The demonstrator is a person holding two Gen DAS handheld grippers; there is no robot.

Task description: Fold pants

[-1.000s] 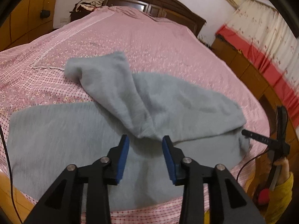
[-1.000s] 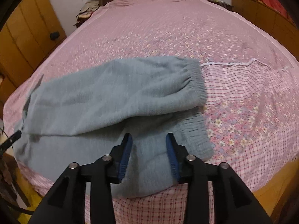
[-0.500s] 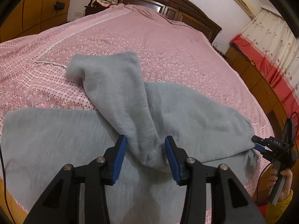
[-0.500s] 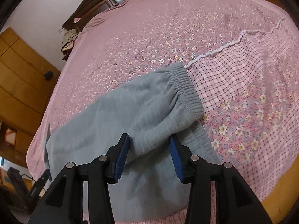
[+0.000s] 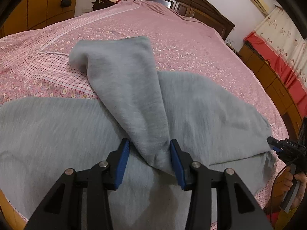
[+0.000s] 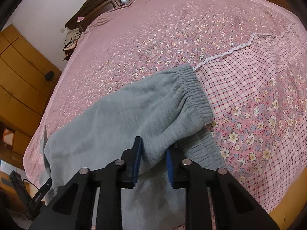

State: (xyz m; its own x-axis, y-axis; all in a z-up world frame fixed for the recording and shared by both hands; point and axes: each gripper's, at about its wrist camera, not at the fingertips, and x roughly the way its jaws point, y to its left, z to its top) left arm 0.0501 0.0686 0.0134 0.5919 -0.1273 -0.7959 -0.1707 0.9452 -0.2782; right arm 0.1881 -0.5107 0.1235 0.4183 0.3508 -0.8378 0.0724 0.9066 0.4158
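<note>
Grey pants (image 5: 201, 111) lie spread across the near part of the pink bed. One leg (image 5: 124, 80) is thrown back over the rest, and its fold narrows to a point between my left gripper's (image 5: 148, 141) blue pads. That gripper is open, low over the cloth. In the right wrist view the ribbed waistband (image 6: 193, 94) is doubled over. My right gripper (image 6: 153, 147) has the upper layer's folded edge bunched between its pads, and its jaws are closing on it. The right gripper (image 5: 278, 145) also shows at the pants' right end in the left wrist view.
The flowered pink bedspread (image 5: 172, 34) runs back to a dark wooden headboard (image 5: 191, 5). Wooden cabinets (image 5: 38, 3) stand on the left, a low cabinet and curtain (image 5: 278, 38) on the right. A hand (image 5: 295, 184) holds the right gripper past the bed's near corner.
My left gripper sank toward the pants until the leg's fold came between its pads. My right gripper rolled, moved onto the folded edge by the waistband and narrowed its jaws on it.
</note>
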